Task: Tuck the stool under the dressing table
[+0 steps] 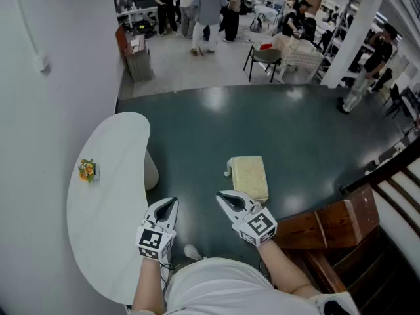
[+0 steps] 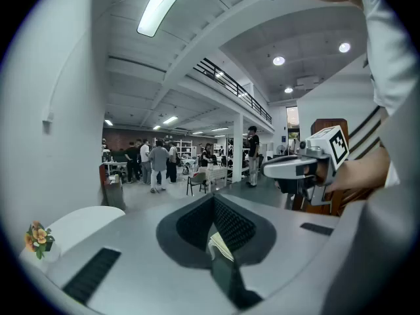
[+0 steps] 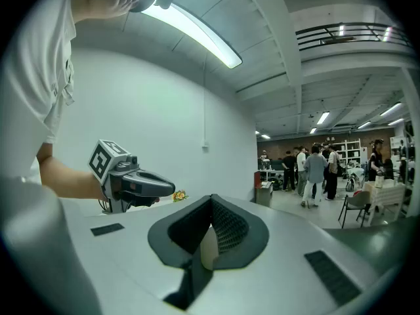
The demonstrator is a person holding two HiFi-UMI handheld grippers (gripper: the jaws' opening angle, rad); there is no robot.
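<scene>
On your far left the white dressing table (image 1: 108, 176) curves along the wall, with a small pot of flowers (image 1: 86, 170) near its wall-side edge and a pale pedestal leg (image 1: 151, 170) showing under its rim. Your left gripper (image 1: 172, 202) hovers just beside that rim with its jaws together and nothing between them. The stool (image 1: 248, 177) – a square, pale yellow cushion top – stands out on the dark green floor (image 1: 275, 123), apart from the table and just ahead of your right gripper (image 1: 222, 195), whose jaws are also pressed together and empty. Neither gripper touches the stool yet.

The step in hand looks like the reach, so spread the jaws before you get there. Take the seat by its near edge or press on its right side, keeping it flat, and slide it rather than lift it. Aim for the gap beneath the tabletop and steer clear of the pedestal leg, which could stop it short.

The floor beyond the stool is broad and bare. To your right the wooden stair rail (image 1: 328, 223) sits close – keep your right elbow in.
</scene>
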